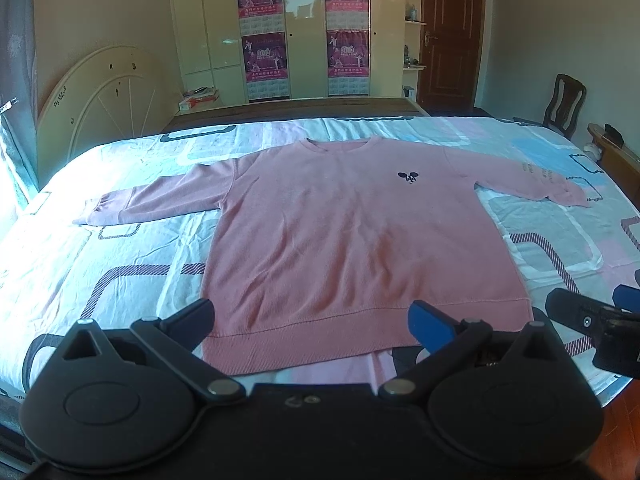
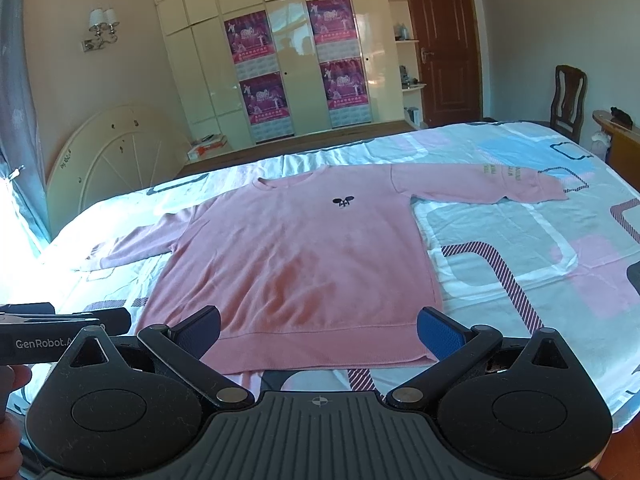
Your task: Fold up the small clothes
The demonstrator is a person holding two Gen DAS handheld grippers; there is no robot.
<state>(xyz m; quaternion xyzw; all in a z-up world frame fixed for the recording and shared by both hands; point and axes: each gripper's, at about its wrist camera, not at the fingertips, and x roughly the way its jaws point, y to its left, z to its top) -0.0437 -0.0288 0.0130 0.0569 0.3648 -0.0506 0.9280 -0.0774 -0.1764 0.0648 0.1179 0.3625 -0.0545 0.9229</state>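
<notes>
A pink long-sleeved sweater [image 1: 344, 232] lies flat, front up, on the bed, collar away from me and both sleeves spread out; it also shows in the right wrist view [image 2: 296, 256]. A small dark logo [image 1: 408, 177] sits on its chest. My left gripper [image 1: 312, 322] is open and empty just above the near hem, its jaws wide apart. My right gripper [image 2: 318, 330] is open and empty over the hem, further right. The right gripper's fingers [image 1: 580, 314] show at the right edge of the left wrist view.
The bed [image 1: 120, 280] has a patterned pink, blue and white sheet. A round white board [image 1: 100, 100] leans on the left wall. A wardrobe [image 1: 304, 28] with posters stands behind, a brown door [image 1: 452, 36] and a dark chair [image 1: 566, 104] at right.
</notes>
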